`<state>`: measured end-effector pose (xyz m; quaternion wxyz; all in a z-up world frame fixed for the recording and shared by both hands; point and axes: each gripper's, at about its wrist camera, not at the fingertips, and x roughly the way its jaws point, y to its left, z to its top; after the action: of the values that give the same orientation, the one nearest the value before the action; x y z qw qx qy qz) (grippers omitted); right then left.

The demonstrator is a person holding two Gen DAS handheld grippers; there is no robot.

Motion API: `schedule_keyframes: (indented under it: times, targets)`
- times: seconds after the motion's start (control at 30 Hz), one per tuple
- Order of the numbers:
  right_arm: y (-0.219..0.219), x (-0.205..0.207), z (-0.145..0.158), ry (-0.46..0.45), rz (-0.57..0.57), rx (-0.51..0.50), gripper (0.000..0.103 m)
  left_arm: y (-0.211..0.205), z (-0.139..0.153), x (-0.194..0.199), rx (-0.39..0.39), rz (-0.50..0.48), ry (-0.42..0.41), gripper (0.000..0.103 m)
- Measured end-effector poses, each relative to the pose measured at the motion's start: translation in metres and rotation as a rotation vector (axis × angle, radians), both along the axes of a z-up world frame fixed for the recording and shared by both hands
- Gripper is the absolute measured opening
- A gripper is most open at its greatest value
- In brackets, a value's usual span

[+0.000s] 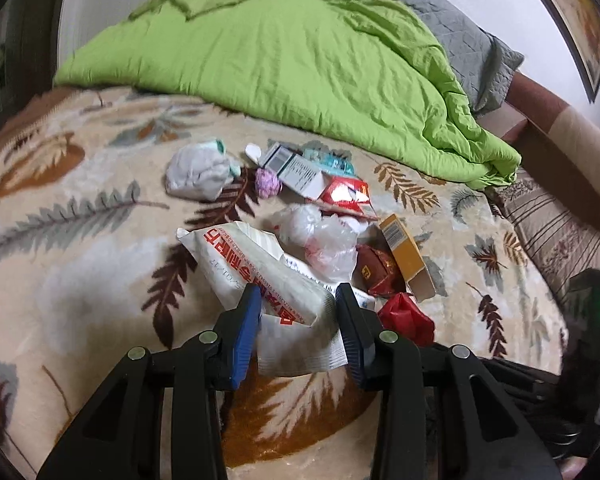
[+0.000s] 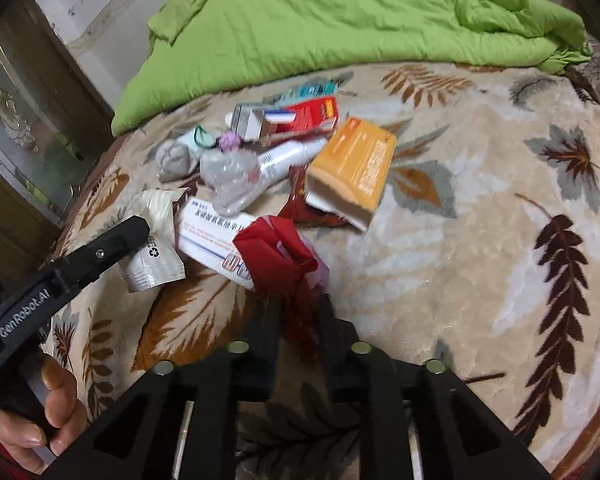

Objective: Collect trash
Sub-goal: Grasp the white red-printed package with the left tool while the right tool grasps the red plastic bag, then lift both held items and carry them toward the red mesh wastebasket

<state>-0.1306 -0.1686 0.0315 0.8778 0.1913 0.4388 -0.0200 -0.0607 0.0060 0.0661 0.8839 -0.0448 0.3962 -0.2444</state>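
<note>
1. Right gripper pinches the red wrapper, directly ahead, at the litter's near edge.
2. Left gripper clamps the white packet, long axis running up-left.

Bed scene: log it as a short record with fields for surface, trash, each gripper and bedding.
surface: leaf-patterned blanket on a bed
trash pile: orange box, clear plastic bag, white tube, grey wad, other cartons and wrappers
left gripper: closed on a white paper packet with red print
right gripper: closed on a red wrapper
bedding: green quilt bunched behind the pile
hand: holds the left gripper's handle
</note>
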Motion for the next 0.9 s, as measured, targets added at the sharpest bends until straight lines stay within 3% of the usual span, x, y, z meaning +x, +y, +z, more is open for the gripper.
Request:
schedule_keyframes:
  times: [0.43, 0.7, 0.9]
  targets:
    - [-0.012, -0.024, 0.027, -0.166, -0.074, 0.003, 0.015, -0.007, 0.012, -0.031, 0.134, 0.036, -0.165, 0.037]
    - [-0.013, -0.028, 0.031, -0.192, -0.083, 0.005, 0.015, -0.014, 0.019, -0.049, 0.228, 0.065, -0.281, 0.037]
    - [-0.013, -0.030, 0.031, -0.198, -0.082, 0.002, 0.015, -0.017, 0.021, -0.051, 0.245, 0.067, -0.305, 0.037]
